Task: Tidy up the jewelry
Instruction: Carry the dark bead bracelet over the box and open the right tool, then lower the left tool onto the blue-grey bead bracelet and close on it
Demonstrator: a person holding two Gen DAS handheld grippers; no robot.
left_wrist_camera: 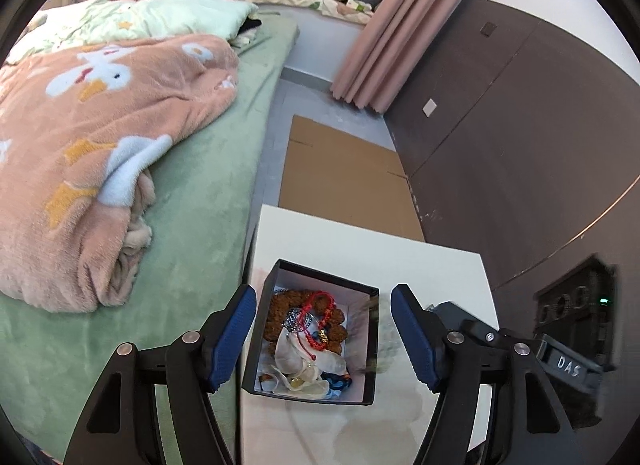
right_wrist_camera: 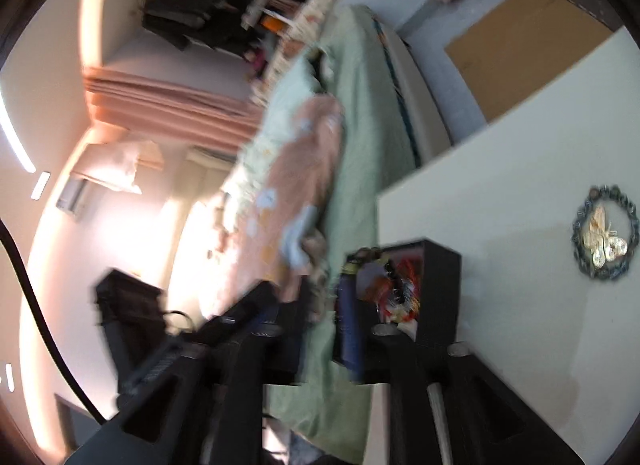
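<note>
Nearest to me, my left gripper (left_wrist_camera: 323, 339) stands wide open, its blue pads either side of the black box (left_wrist_camera: 256, 353) and touching nothing. The box sits on the white table (left_wrist_camera: 432, 265) and already holds a tangle: a red cord bracelet (left_wrist_camera: 318, 317), a brown bead bracelet (left_wrist_camera: 280, 311), some pale shell-like pieces (left_wrist_camera: 304, 361) and something blue in the near corner. My right gripper (right_wrist_camera: 308, 305) is tilted hard over and blurred; its fingers stand apart with nothing between them that I can make out, so I read it as released.

I judge I am partway through gathering the loose pieces into the box. The next move, as I see it, calls for the right gripper to level out, reach across to the piece lying apart, close on its chain rim, and carry it over the box wall.

Only the right view shows that piece: a dark chain ring (right_wrist_camera: 604, 233) with a pale butterfly ornament (right_wrist_camera: 604, 243) lying inside it, on the table well clear of the box. Only the left view looks straight down into the box. Farther off lie the green bed (left_wrist_camera: 208, 193), a peach blanket (left_wrist_camera: 100, 137), flat cardboard (left_wrist_camera: 344, 173) on the floor, and a pink curtain (left_wrist_camera: 400, 33).
</note>
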